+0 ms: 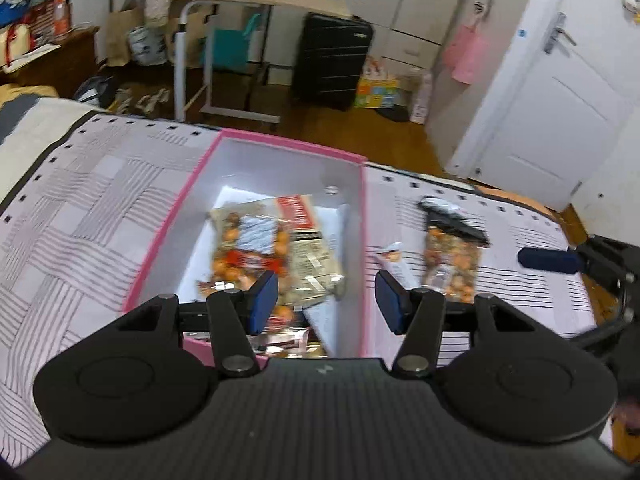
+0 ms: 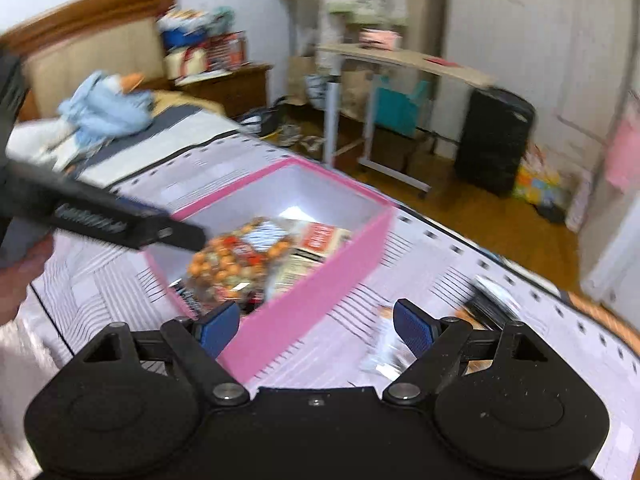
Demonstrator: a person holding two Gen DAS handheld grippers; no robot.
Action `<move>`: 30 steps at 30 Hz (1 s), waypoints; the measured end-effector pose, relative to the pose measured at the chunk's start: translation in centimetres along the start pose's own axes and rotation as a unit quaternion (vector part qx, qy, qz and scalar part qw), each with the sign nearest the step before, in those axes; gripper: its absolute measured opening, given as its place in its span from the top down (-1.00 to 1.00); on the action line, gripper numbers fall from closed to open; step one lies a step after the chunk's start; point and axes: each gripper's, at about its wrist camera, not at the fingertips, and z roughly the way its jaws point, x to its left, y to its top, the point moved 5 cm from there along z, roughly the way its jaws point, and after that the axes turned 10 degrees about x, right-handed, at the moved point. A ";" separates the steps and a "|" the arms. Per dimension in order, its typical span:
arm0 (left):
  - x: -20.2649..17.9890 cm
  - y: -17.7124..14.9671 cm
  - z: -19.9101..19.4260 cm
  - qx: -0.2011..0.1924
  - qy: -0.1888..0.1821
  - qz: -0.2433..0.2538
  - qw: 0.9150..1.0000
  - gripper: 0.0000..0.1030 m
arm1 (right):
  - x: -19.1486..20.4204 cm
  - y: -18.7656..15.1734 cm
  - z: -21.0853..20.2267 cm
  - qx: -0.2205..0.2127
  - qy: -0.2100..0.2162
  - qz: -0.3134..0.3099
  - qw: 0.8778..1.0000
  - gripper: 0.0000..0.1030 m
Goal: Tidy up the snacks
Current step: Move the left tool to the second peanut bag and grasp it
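Wooden flooring ran past the foot of a bed whose cover was pale lilac, printed with woven bands of thin dark stripes and a row of small dark squares along its edge. On that cover we had a pink box with a white inside, open at the top. Several snack packets lay in it, the topmost a clear bag of orange balls beside a paper packet with a red label.

Just outside the box's right wall, on the cover, lay another clear snack bag with a dark top strip, and a small white packet close beside it.

Our left gripper hung over the near end of the box, its blue pads apart with nothing between them. Our right gripper hovered by the box's near corner, its pads spread wider and likewise pinching nothing; blur hid what lay under its right pad.

Beyond the bed we saw a light rolling desk on white legs, a black suitcase upright beside it, a white door with a metal handle, and a pink cloth hanging near it. At the head of the bed stood a wooden headboard, with a blue soft toy on the bedding and a cluttered nightstand.
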 end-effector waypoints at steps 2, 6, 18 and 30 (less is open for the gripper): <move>-1.5 0.5 0.1 0.011 -0.007 0.008 1.000 0.00 | -2.9 -0.3 -0.6 0.011 0.004 0.042 0.999 -0.70; -5.1 1.7 1.1 0.027 -0.026 0.033 0.999 0.04 | -7.1 -1.4 -0.3 0.034 -0.007 0.078 0.996 -0.69; -14.7 2.3 11.9 0.077 -0.082 0.077 0.991 0.28 | -12.1 -7.3 7.6 -0.005 -0.026 0.131 0.991 -0.66; -14.8 4.0 24.7 0.097 -0.030 0.050 0.994 0.20 | -14.6 -7.9 14.2 -0.027 0.000 0.167 0.986 -0.51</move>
